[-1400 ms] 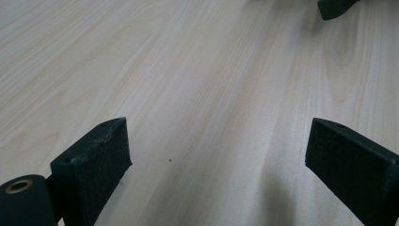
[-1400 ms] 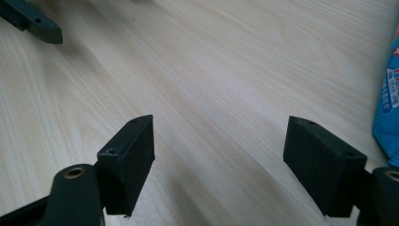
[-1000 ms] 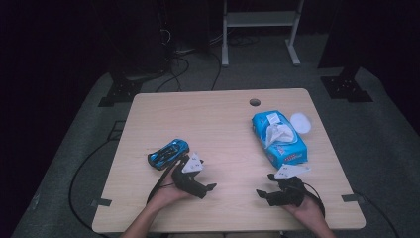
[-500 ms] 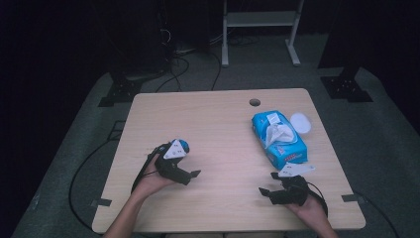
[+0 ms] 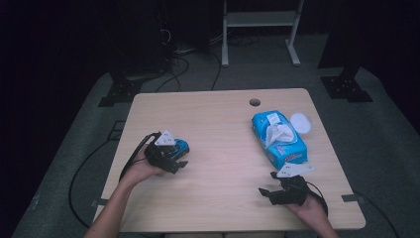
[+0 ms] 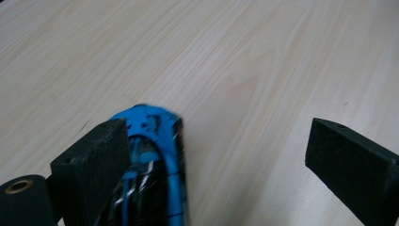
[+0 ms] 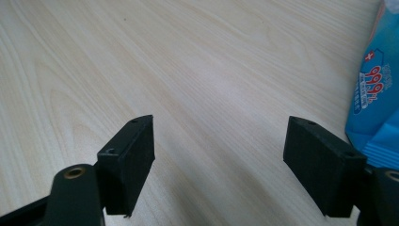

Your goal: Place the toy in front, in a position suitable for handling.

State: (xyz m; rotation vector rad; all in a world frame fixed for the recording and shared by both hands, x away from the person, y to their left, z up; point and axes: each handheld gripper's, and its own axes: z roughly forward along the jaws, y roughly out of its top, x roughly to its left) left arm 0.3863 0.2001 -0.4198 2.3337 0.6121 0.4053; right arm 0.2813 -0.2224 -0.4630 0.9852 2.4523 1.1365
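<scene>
A blue and black toy car (image 5: 182, 146) lies on the left half of the wooden table (image 5: 218, 129). My left gripper (image 5: 177, 156) is open right over it. In the left gripper view the toy car (image 6: 153, 155) sits against the left jaw, with a wide gap to the right jaw. A blue pack of wet wipes (image 5: 280, 139) lies at the right, a white tissue sticking out of its top. My right gripper (image 5: 268, 185) rests open near the front edge, just in front of the pack. Only bare wood lies between its jaws, and the wet wipes pack (image 7: 376, 94) is off to its right.
A round white lid (image 5: 300, 122) lies beside the pack at the table's right edge. A small cable hole (image 5: 254, 102) is near the far edge. Cables and black stand bases sit on the grey floor around the table.
My left gripper has moved left from the table's middle front to the toy car and now straddles it. The right gripper has stayed where it was.
</scene>
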